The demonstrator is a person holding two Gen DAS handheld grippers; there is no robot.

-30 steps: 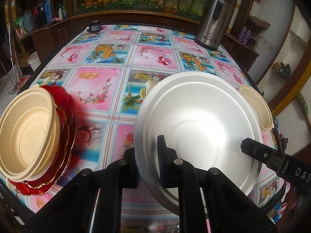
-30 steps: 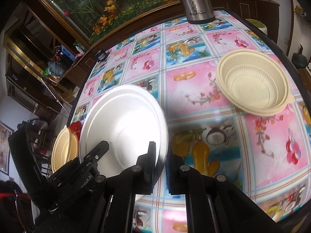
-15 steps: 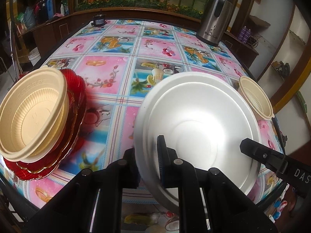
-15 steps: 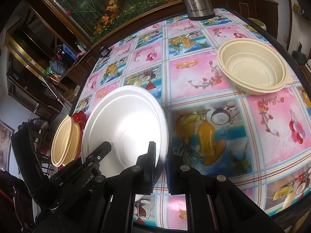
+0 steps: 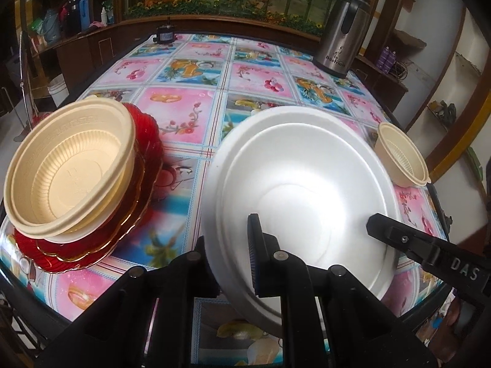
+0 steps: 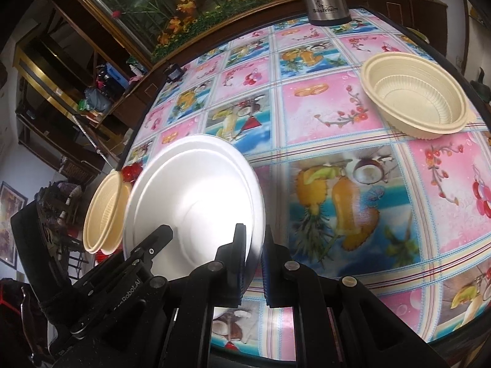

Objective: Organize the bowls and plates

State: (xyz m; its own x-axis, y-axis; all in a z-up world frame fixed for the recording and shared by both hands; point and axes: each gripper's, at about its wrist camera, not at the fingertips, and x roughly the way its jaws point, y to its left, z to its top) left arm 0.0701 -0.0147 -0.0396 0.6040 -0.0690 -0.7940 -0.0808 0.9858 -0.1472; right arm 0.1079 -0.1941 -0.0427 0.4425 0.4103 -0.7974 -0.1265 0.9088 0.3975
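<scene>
The white plate [image 5: 294, 184] has risen from the table; the red plate stack [image 5: 135, 190] now lies nearer.

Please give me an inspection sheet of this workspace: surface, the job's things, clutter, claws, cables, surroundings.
Surface: table under a fruit-and-flower print cloth.
Job's things: white plate held off the table by both claws; cream bowls stacked on red plates at left; single cream bowl at right.
Clutter: steel flask; small black device at the far edge.
Claws: left claw and right claw each shut on the plate's rim.
Cables: nothing seen.
Surroundings: planter with flowers, wooden shelves.
</scene>
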